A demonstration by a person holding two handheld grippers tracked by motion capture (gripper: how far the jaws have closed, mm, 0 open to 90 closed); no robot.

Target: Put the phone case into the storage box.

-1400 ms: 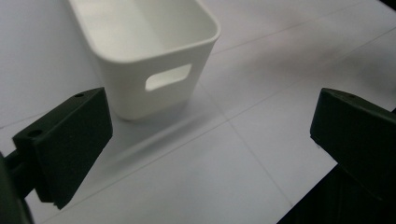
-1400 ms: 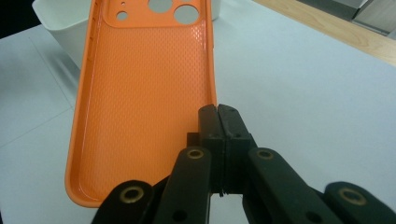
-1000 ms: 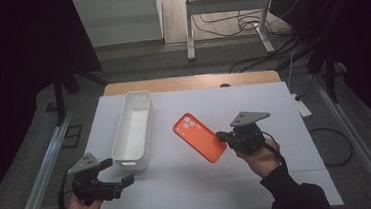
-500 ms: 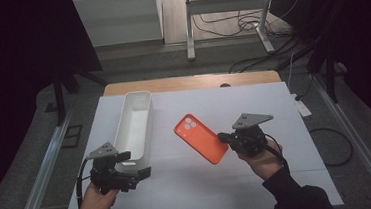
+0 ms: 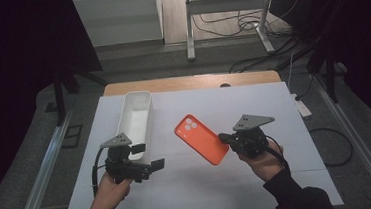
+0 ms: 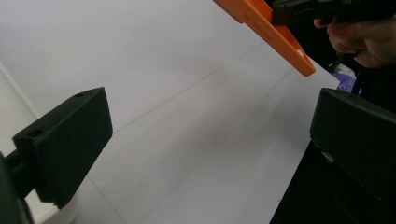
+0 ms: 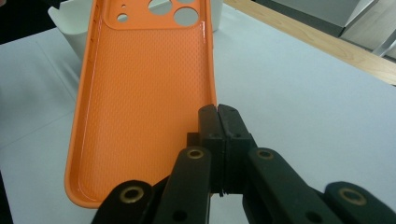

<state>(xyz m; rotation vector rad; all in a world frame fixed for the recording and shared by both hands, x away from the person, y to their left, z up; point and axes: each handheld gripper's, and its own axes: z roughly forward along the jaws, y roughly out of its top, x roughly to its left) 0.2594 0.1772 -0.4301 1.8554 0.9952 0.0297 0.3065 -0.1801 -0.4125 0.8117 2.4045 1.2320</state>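
An orange phone case (image 5: 201,138) hangs tilted above the white table, its camera holes toward the far side. My right gripper (image 5: 222,139) is shut on the case's long right edge. In the right gripper view the jaws (image 7: 218,116) pinch that side wall, and the case's textured inside (image 7: 144,93) faces the camera. My left gripper (image 5: 149,156) stands open at the near end of the white tray (image 5: 137,93), with nothing between its fingers. In the left gripper view its jaws (image 6: 210,140) stand wide apart over bare table, with the case (image 6: 271,28) at the top right.
The long white tray runs away from me on the left half of the table sheet (image 5: 274,107). A wooden strip (image 5: 192,82) edges the far side. Beyond it stand a metal frame and cables on the floor.
My left gripper has moved right and away from me, from the table's near left corner to the tray's near end. The right gripper and the case have stayed put.
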